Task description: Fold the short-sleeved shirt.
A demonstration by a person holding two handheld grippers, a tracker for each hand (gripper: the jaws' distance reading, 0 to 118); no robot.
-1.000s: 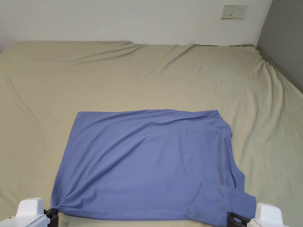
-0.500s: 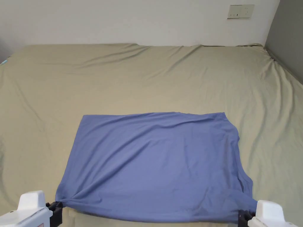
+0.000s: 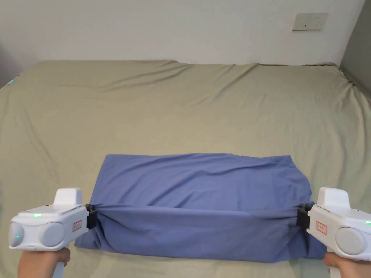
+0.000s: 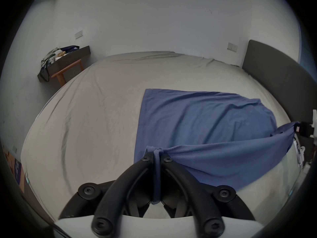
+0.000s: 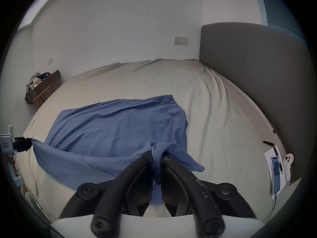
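Blue shirt [image 3: 203,181] — near edge lifted taut, rest flat — on bed [image 3: 181,101]

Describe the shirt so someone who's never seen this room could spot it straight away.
Start at the wide bed under an olive-beige sheet, set against the white wall. On its near half lies the blue shirt, its near edge lifted and stretched between the left gripper and right gripper. It is the one blue cloth on the plain sheet.

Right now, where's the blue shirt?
In the head view, the blue shirt lies on the bed's near half, its near edge lifted between the left gripper and right gripper.
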